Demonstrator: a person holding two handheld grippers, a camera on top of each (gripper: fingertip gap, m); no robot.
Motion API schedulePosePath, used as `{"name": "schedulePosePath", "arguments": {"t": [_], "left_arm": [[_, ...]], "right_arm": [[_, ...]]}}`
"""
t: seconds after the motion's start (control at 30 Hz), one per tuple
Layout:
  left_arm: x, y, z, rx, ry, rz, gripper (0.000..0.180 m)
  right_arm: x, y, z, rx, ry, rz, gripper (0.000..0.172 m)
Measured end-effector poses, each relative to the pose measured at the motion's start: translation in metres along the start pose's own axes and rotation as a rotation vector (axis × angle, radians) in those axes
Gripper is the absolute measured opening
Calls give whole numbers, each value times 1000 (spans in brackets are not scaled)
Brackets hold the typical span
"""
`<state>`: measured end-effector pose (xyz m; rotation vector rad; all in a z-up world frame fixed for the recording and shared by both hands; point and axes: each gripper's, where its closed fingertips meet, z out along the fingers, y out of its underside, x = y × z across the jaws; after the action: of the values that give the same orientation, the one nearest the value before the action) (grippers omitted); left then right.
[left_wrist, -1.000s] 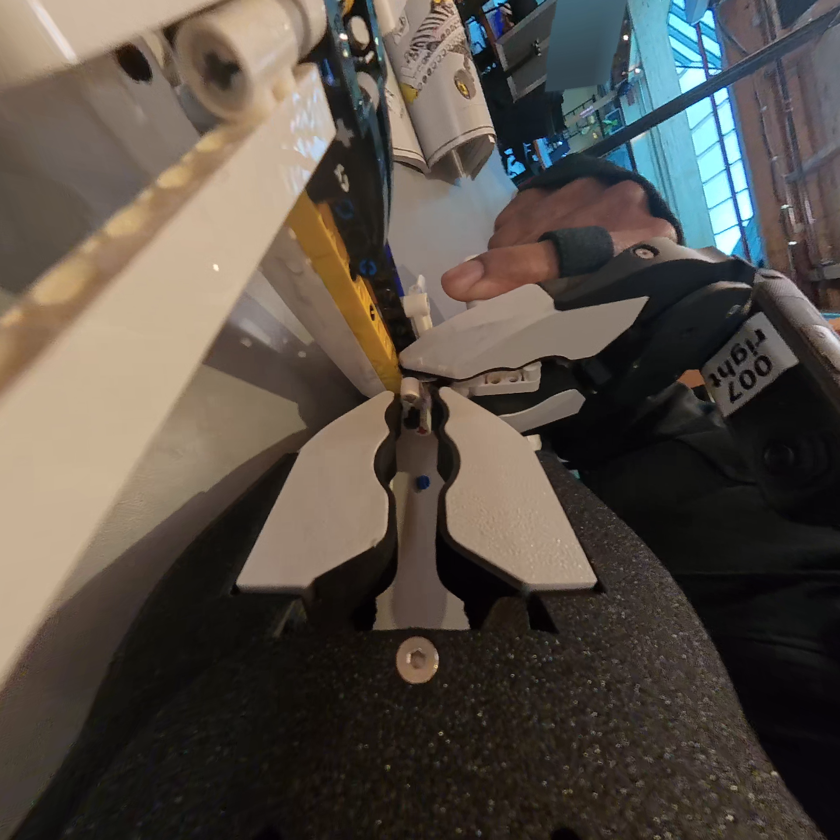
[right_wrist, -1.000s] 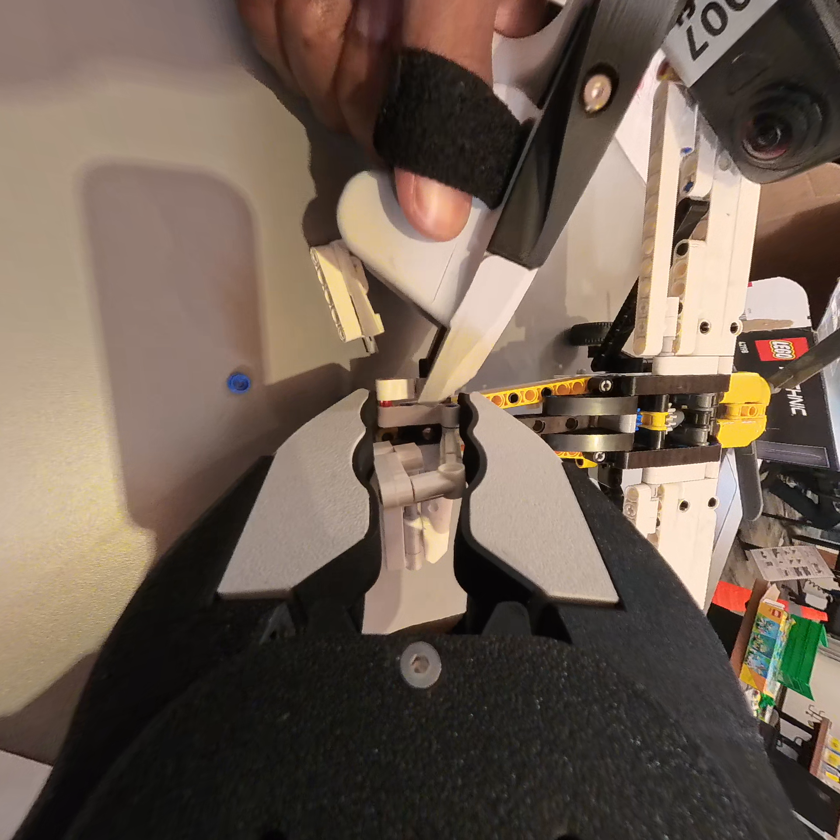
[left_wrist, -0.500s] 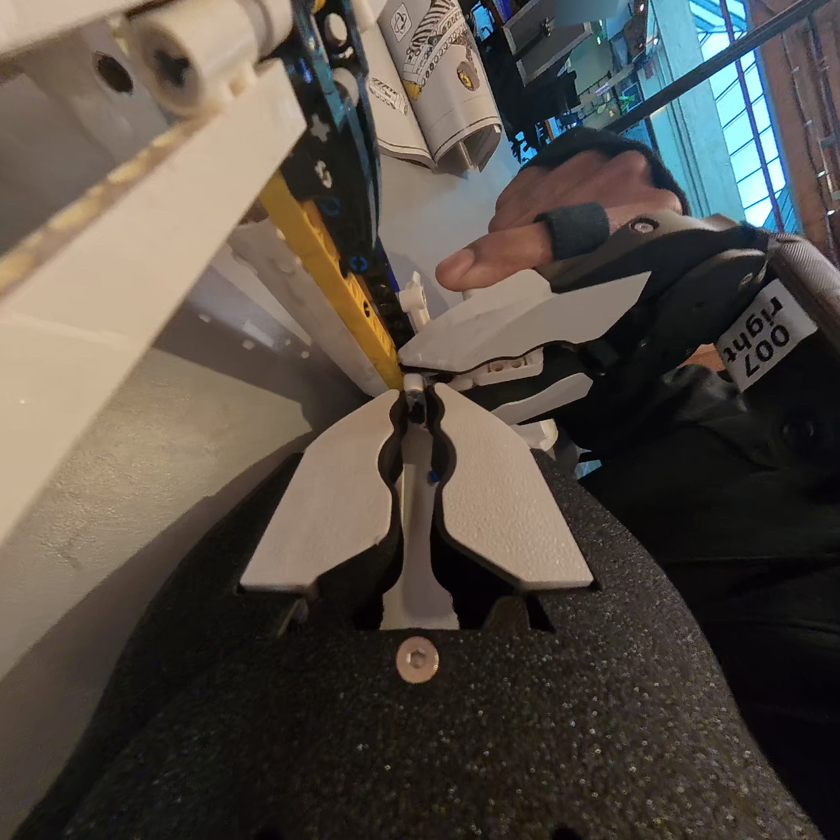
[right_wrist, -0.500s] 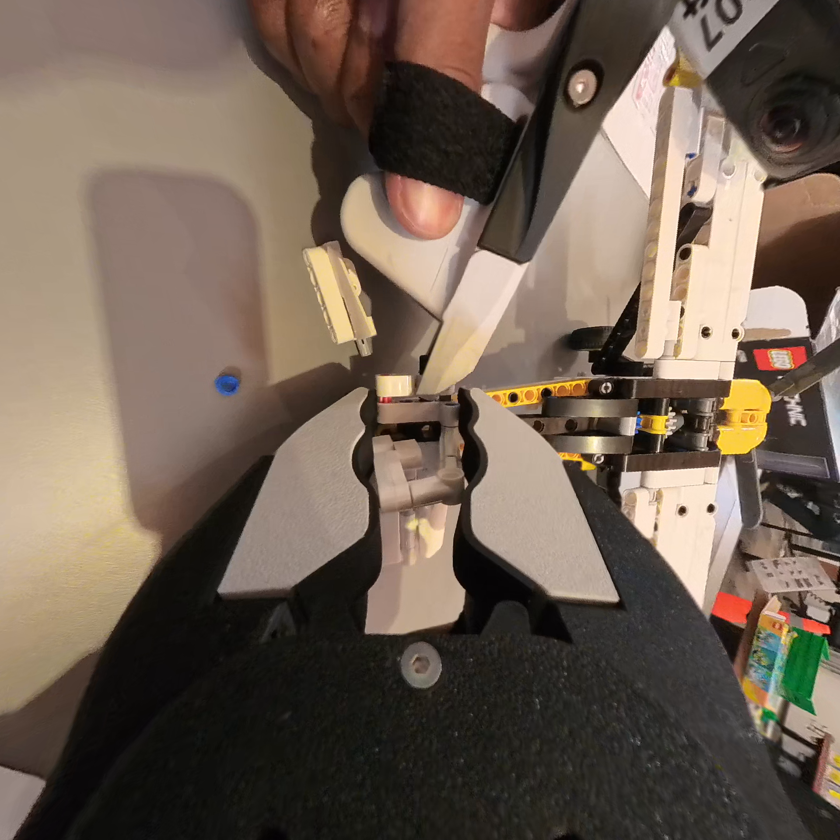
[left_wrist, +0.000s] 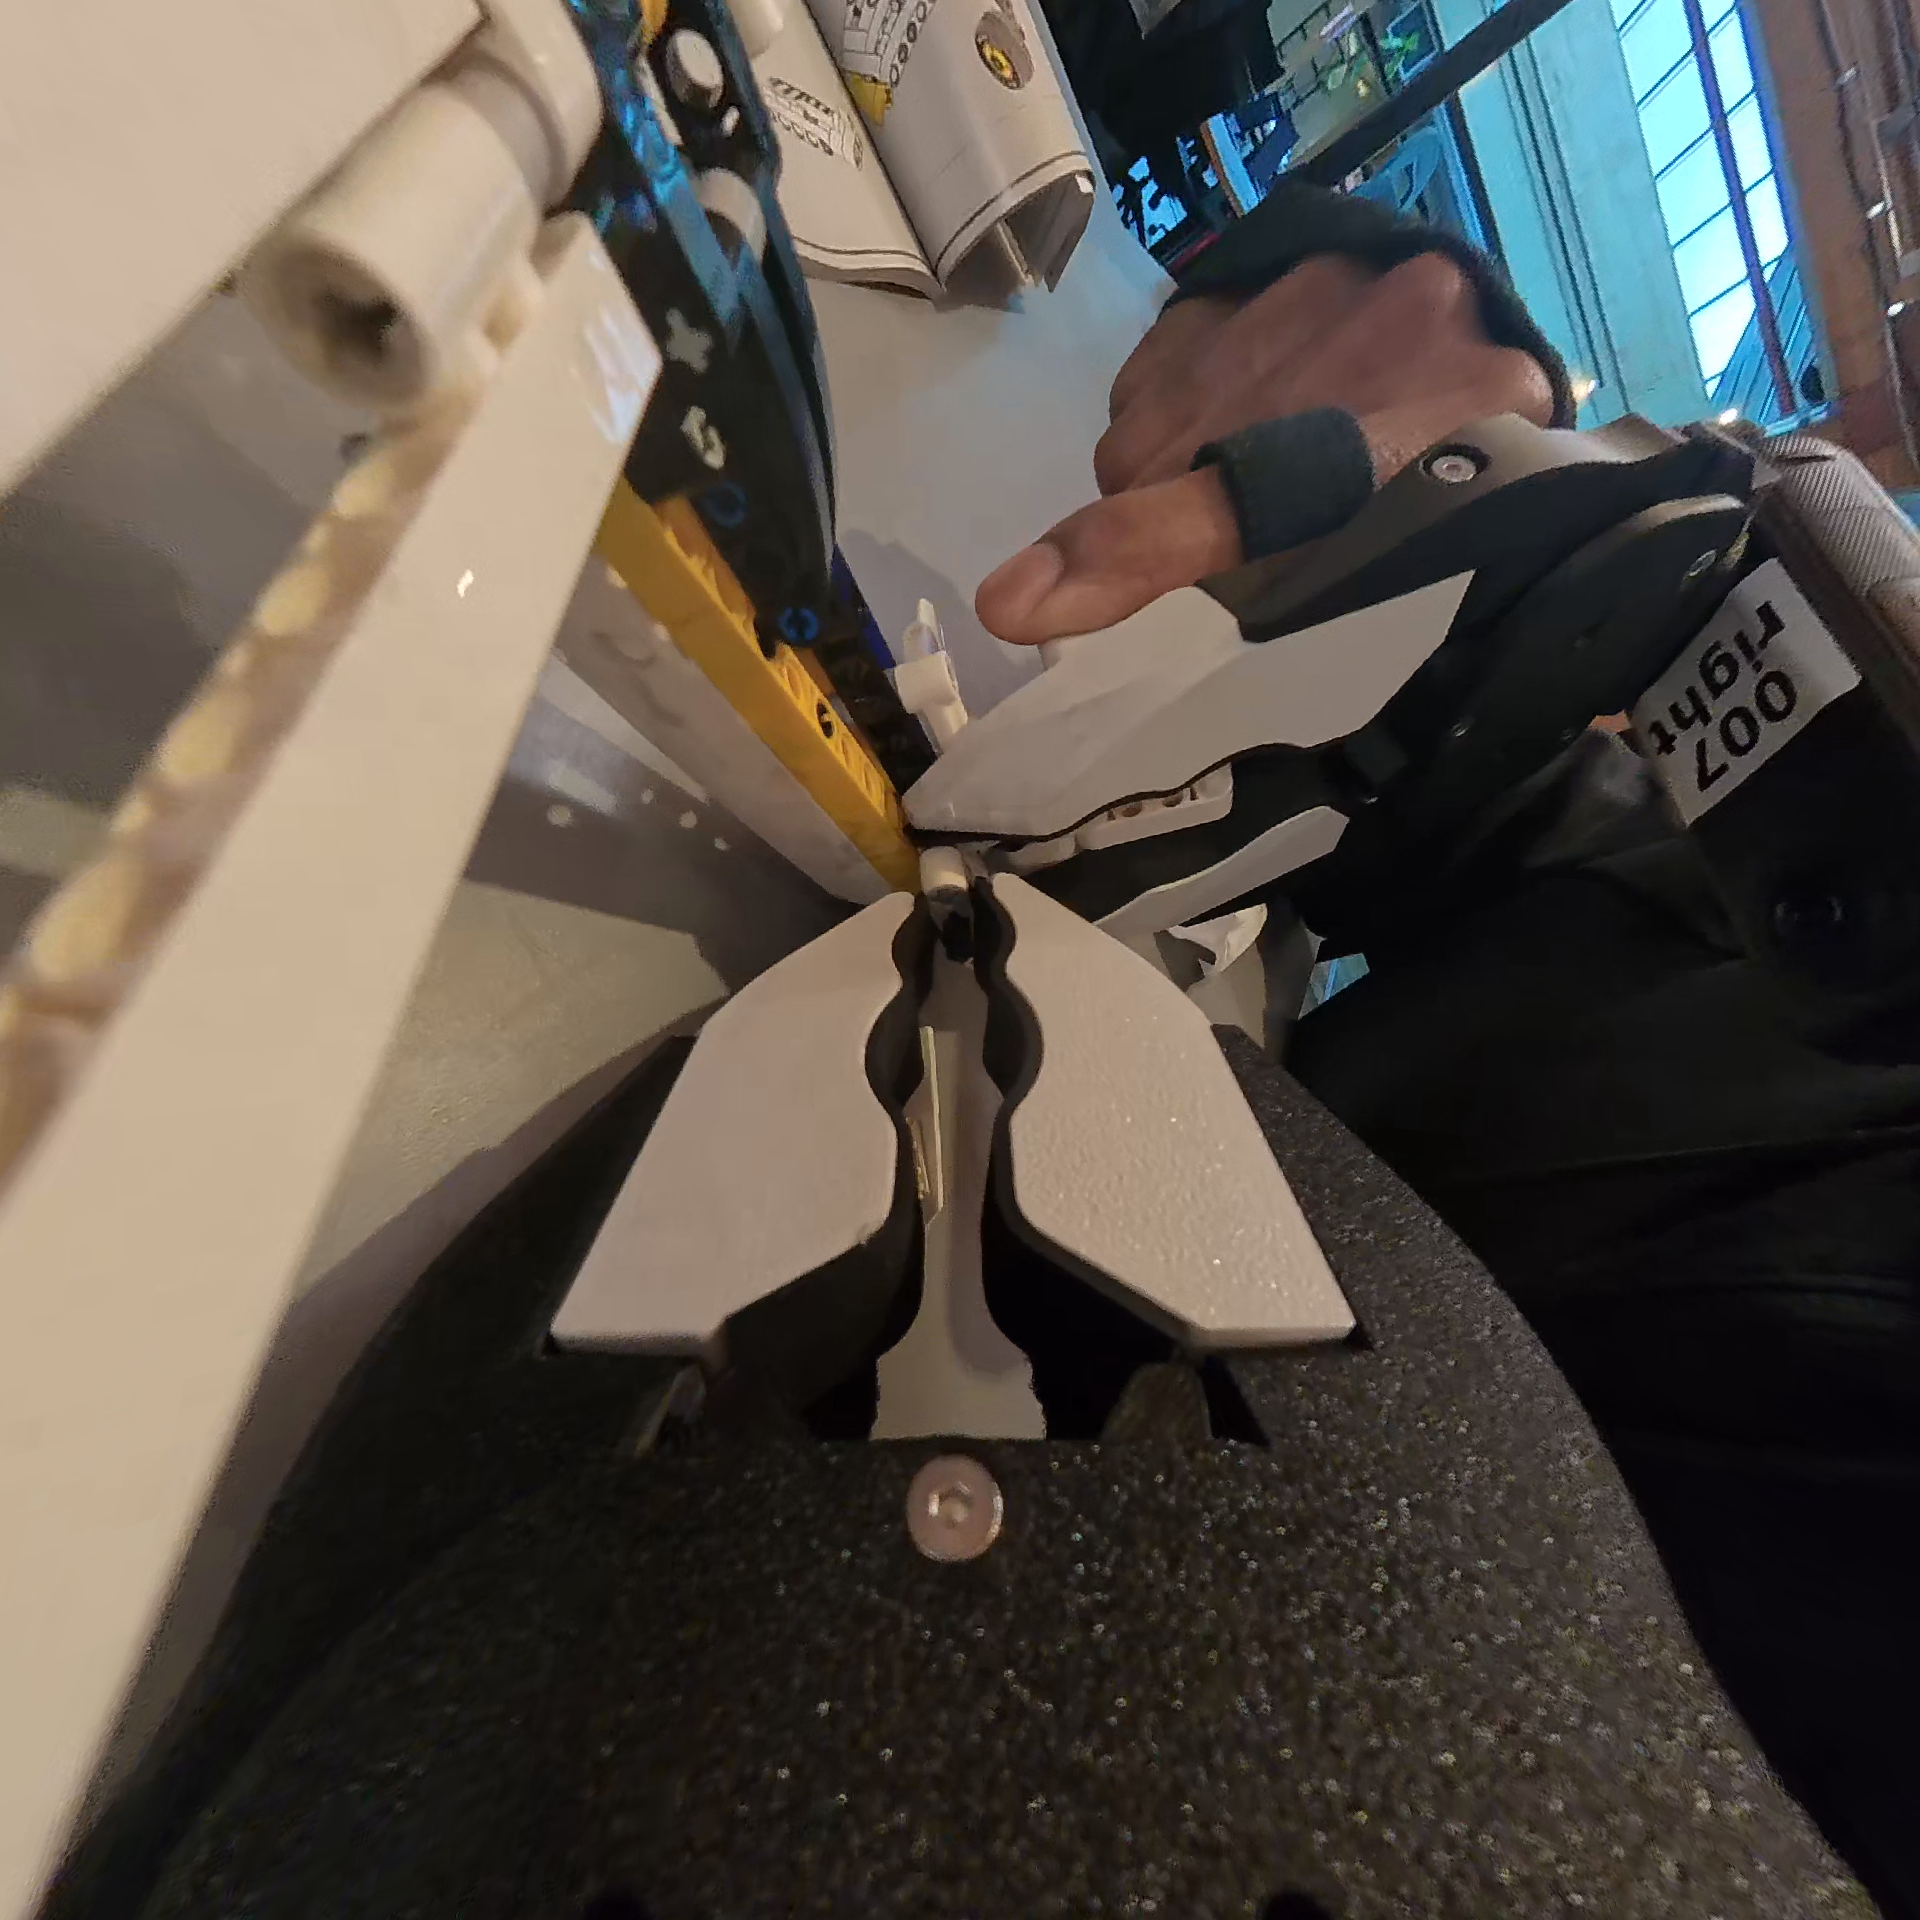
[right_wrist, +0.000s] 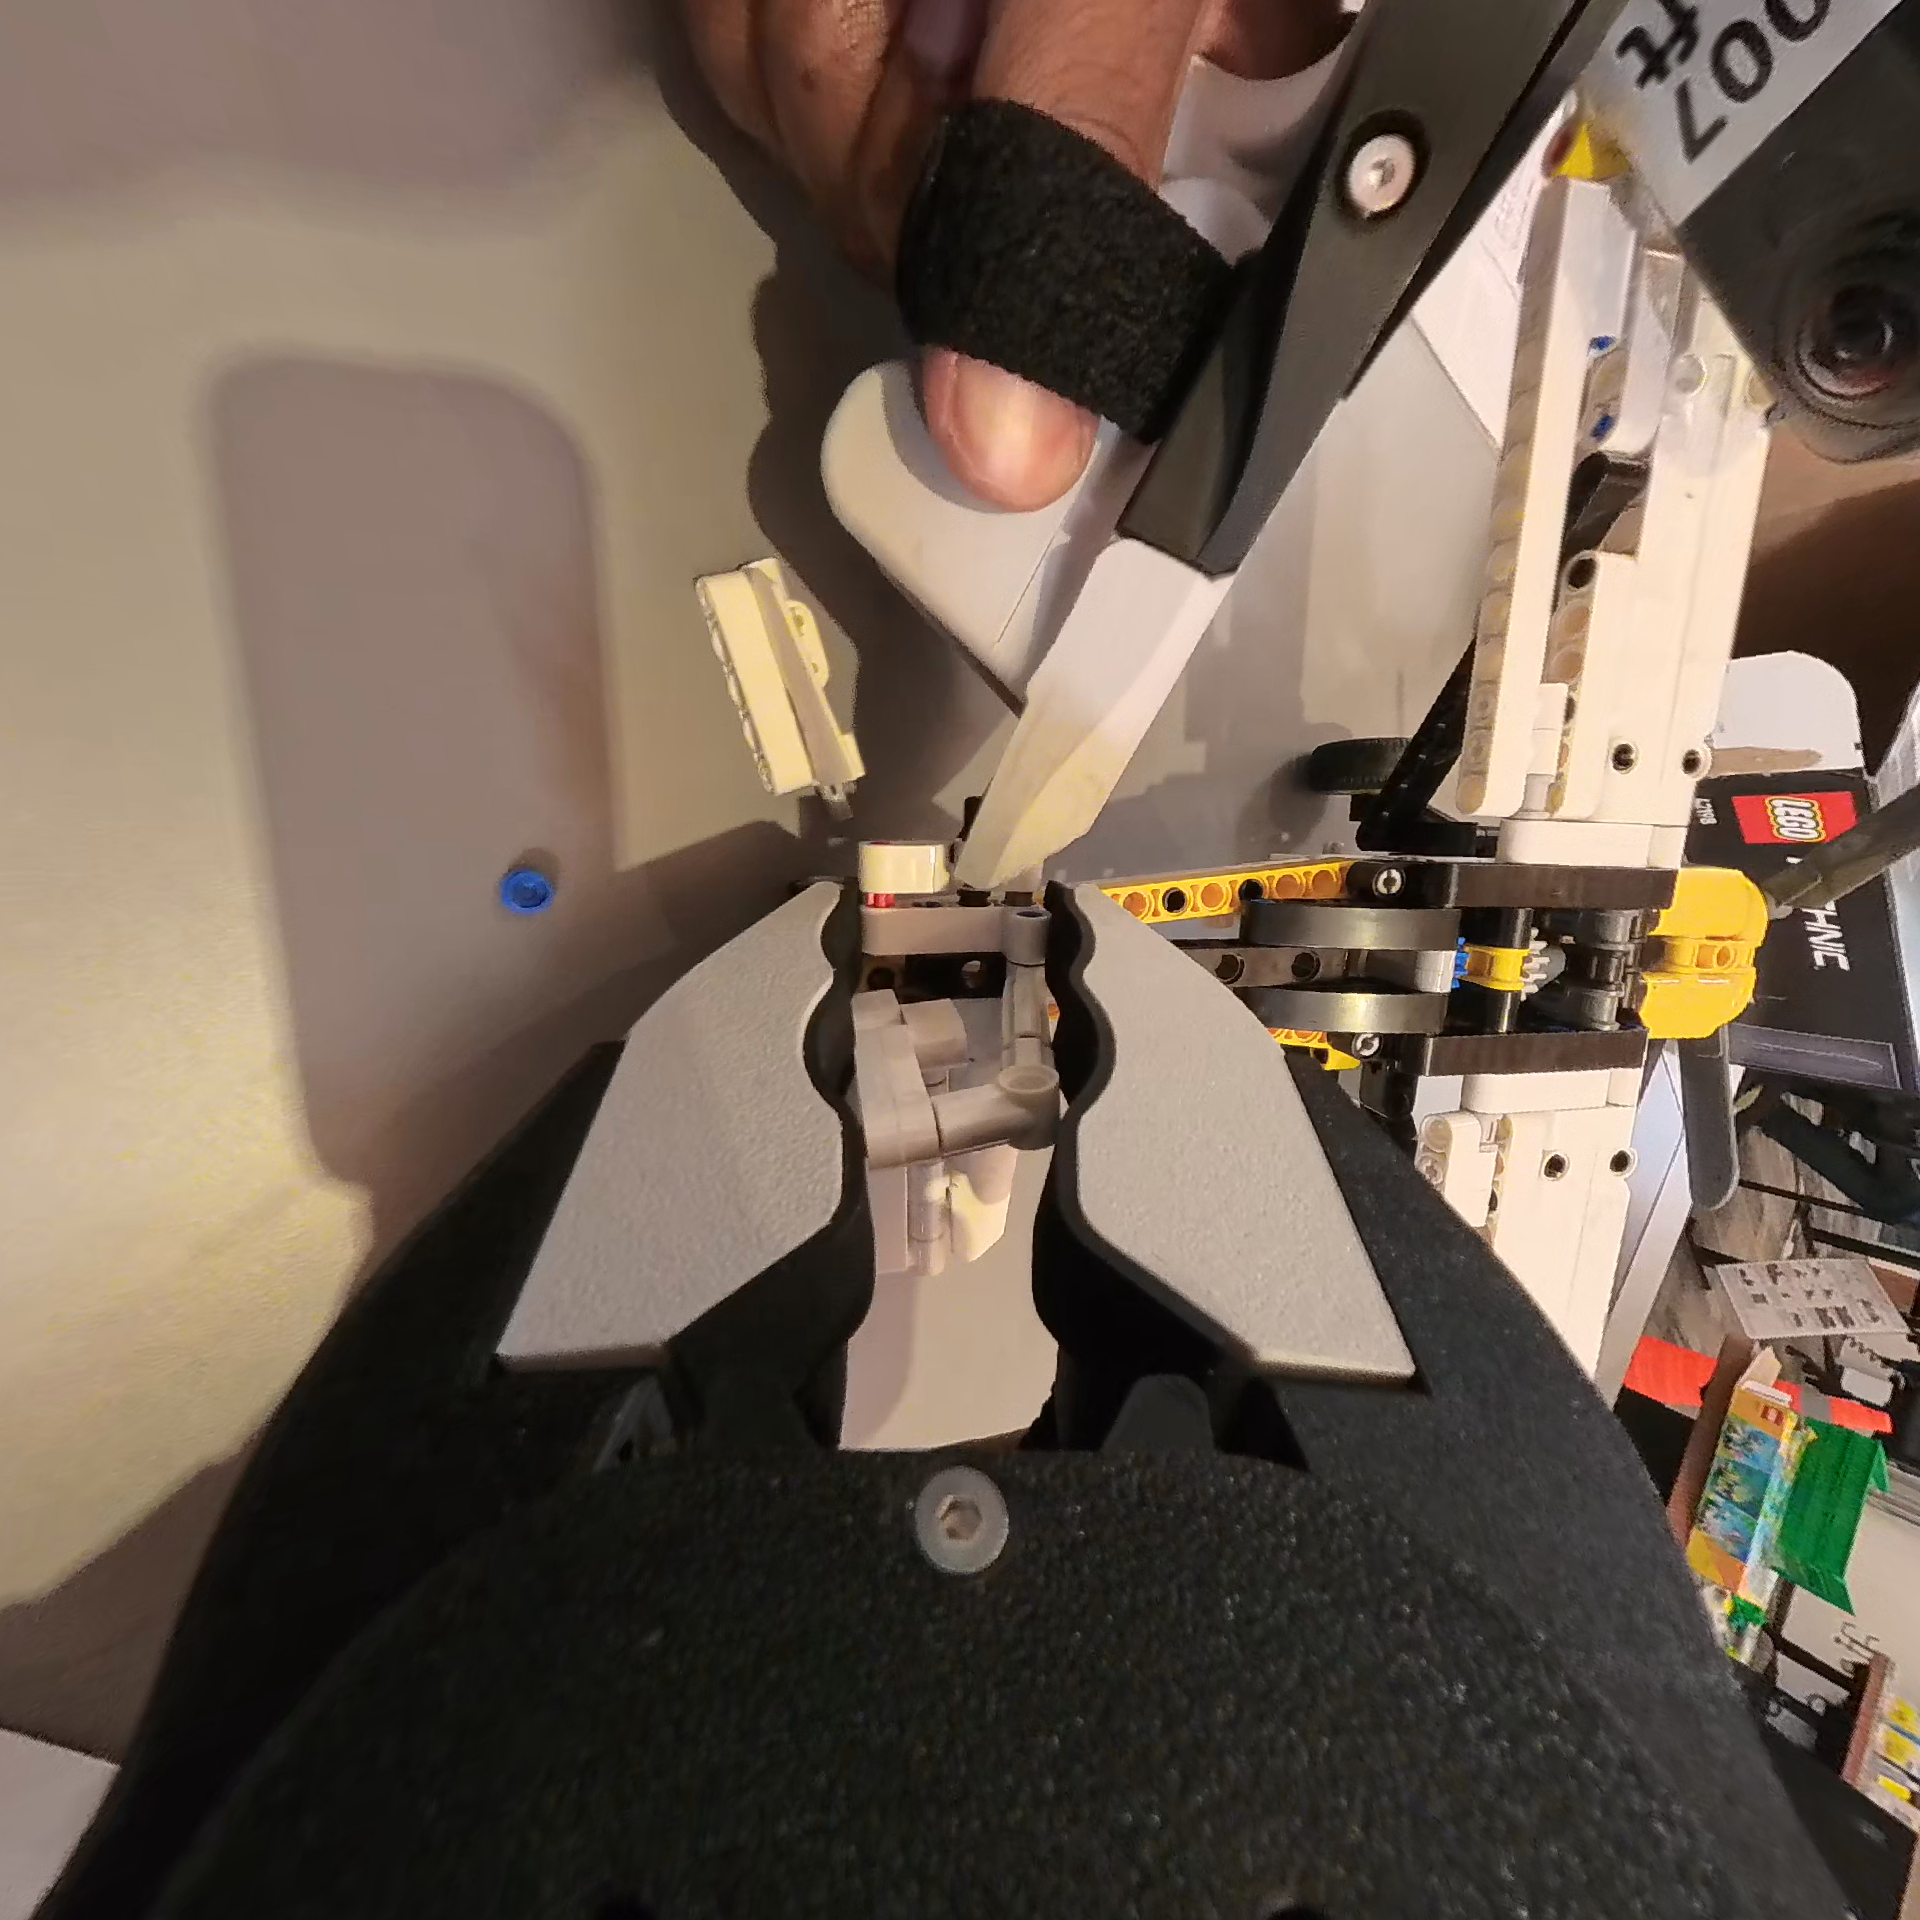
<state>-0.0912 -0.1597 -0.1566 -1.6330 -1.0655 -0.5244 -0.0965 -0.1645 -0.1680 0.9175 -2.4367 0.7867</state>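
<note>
— Closer now than a second ago, my left claw (left_wrist: 954, 914) pinches a small black pin on the model's (right_wrist: 1351, 935) end.
— And the right?
— My right claw (right_wrist: 951, 914) clamps its grey beam (right_wrist: 935, 925), above the bench (right_wrist: 312, 623).

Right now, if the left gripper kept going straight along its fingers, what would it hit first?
Probably the grey brick assembly that the right gripper grips: the left gripper, pinching a small black pin, points at its edge. Depth is unclear.

Hobby workroom: toy-brick set boxes (right_wrist: 1766, 1517), instruction booklets (left_wrist: 966, 135), tall windows (left_wrist: 1714, 187).
</note>
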Motion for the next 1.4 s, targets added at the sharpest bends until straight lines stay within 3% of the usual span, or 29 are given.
{"name": "schedulePosePath", "arguments": {"t": [0.8,0.9,1.0,1.1,1.23,1.4], "left_arm": [[1,8,-5,29,3,-76,7],[-3,14,-6,26,-50,-92,26],[-3,12,0,28,-57,-100,33],[-3,8,5,42,-62,-106,32],[2,7,10,40,-38,-105,11],[0,5,11,46,-43,-121,11]], "right_arm": [[-2,-4,1,-13,21,8,35],[0,-1,1,-8,32,30,35],[-1,-4,1,-13,36,27,35],[-2,-5,1,-12,43,31,35],[-2,-5,1,-4,50,33,35],[-1,-6,1,7,62,33,37]]}}
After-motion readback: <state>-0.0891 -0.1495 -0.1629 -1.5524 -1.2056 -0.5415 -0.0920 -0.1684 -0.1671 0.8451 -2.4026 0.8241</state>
